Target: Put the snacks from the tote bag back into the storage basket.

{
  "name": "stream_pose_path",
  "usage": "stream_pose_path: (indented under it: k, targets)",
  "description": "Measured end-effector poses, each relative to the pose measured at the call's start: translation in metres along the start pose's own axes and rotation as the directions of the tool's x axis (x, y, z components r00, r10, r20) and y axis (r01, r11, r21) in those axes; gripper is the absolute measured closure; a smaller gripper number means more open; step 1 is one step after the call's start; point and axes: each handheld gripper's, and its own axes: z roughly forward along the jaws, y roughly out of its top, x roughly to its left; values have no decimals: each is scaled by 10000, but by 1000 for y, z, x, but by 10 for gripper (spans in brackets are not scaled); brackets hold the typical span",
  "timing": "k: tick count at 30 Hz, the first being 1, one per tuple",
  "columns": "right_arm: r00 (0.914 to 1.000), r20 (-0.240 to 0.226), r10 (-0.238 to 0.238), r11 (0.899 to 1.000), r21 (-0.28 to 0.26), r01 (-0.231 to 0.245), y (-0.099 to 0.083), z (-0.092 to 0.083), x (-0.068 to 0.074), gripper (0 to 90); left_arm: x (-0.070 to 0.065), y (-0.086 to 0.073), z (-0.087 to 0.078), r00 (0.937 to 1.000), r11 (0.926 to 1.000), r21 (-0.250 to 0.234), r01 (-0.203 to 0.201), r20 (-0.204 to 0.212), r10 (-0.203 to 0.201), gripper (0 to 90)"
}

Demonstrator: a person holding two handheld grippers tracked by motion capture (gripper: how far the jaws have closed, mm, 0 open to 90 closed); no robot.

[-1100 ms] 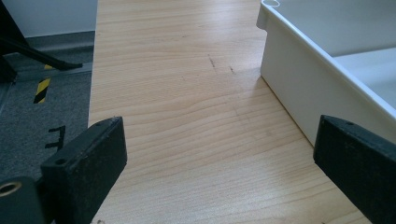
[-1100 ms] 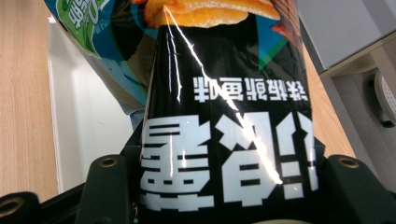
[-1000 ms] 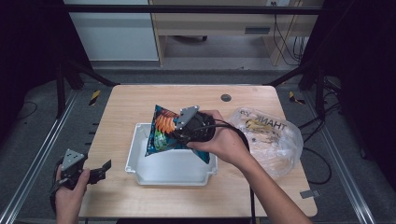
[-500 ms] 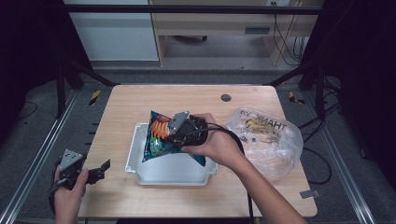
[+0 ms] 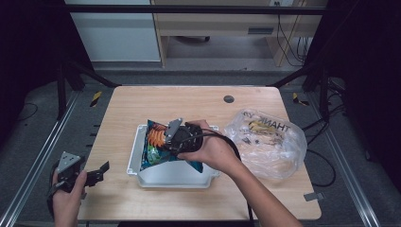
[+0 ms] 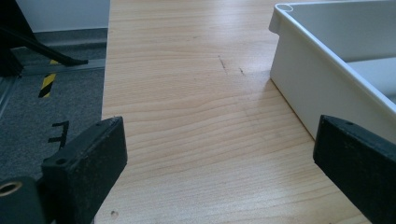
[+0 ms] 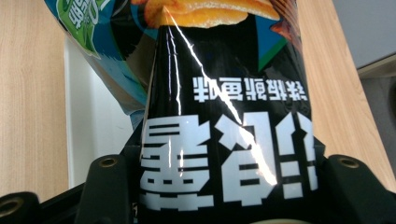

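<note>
While the person's right gripper (image 5: 166, 138) pinches a glossy blue-and-black foil crisp bag (image 5: 157, 146), its jaws clamped on the bag's end, the bag hangs partly over the shallow white plastic tray (image 5: 134, 156) at the middle of the pale wooden table (image 5: 142, 101). It looks light and air-filled, soft and crinkly, with a slick skin that could slide out of a loose pinch; the flat sealed edge seems the safest place to hold, sparing the brittle crisps. Orange crisps and white lettering show on its front. Whether its lower corner already touches the tray floor, I can't quite tell. The left gripper (image 5: 97, 172) rests at the table's near left edge, jaws apart, holding nothing.
</note>
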Motion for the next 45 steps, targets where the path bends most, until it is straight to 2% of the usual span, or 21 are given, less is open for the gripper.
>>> stream_pose_path:
  k: [5, 9, 22, 45]
  targets:
    - [9999, -91, -109, 9999, 36, 110, -1, 3, 4, 419, -1, 0, 1, 10000, 10000, 2, -46, 19, 46, 25]
    - [9999, -104, 36, 9999, 112, -35, -5, 7, 3, 419, 0, 0, 1, 10000, 10000, -22, -32, 43, 32, 25]
    - [9994, -341, 90, 9997, 247, -82, -14, 21, 11, 418, 0, 1, 1, 10000, 10000, 30, -71, 24, 71, 25]
    - [9983, -503, 281, 9978, 616, -250, -24, 38, 9, 418, -2, 1, 1, 9999, 9999, 71, -130, 73, 129, 26]
